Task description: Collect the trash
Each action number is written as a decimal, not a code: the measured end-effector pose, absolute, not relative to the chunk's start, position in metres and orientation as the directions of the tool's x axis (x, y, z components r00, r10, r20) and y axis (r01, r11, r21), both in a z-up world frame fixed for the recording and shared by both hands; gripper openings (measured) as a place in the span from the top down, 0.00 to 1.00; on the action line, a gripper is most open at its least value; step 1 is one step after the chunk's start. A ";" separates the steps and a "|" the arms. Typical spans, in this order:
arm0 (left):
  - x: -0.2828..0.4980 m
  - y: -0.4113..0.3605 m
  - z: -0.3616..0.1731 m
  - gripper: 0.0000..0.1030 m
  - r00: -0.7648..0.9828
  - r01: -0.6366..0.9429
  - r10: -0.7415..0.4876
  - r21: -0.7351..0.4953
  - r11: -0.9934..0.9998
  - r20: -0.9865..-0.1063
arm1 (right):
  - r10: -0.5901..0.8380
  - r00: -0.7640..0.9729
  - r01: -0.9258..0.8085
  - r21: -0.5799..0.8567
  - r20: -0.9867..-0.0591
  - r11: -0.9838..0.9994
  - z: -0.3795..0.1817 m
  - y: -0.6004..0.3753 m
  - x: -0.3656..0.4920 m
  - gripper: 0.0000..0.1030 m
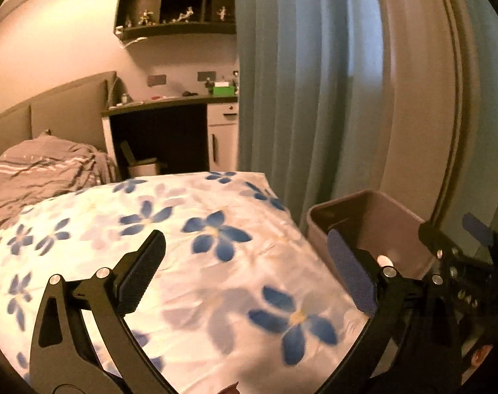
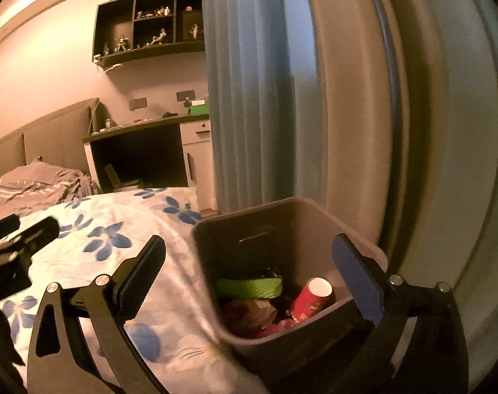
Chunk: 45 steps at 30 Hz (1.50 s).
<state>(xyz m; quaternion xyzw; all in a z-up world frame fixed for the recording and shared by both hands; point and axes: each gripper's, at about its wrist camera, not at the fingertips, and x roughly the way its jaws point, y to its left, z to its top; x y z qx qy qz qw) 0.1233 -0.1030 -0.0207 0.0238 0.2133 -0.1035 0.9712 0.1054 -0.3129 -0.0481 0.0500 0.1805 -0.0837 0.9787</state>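
Beside the floral bed (image 1: 183, 262) stands the bin (image 2: 281, 229), trash gathered inside, so left tool (image 1: 249, 272) and right tool (image 2: 258, 275) hang released, empty.

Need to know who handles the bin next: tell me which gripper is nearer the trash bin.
Right. The right gripper stands open right at the trash bin, one finger over its mouth. The left gripper, also open, is over the floral bedspread, with the bin beside it.
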 end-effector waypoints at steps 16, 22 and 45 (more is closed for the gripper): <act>0.031 -0.022 -0.007 0.06 0.916 0.145 -0.146 -0.031 0.989 -0.373 | -0.160 0.932 0.180 0.032 -0.324 0.983 -0.025 -0.242 0.031 0.05; 0.014 -0.010 -0.009 0.06 0.920 0.140 -0.146 -0.042 0.989 -0.364 | -0.155 0.943 0.167 0.015 -0.296 0.986 -0.020 -0.225 0.011 0.05; 0.001 -0.006 -0.006 0.06 0.924 0.135 -0.140 -0.040 0.990 -0.356 | -0.143 0.952 0.147 -0.006 -0.271 0.989 -0.016 -0.209 0.001 0.05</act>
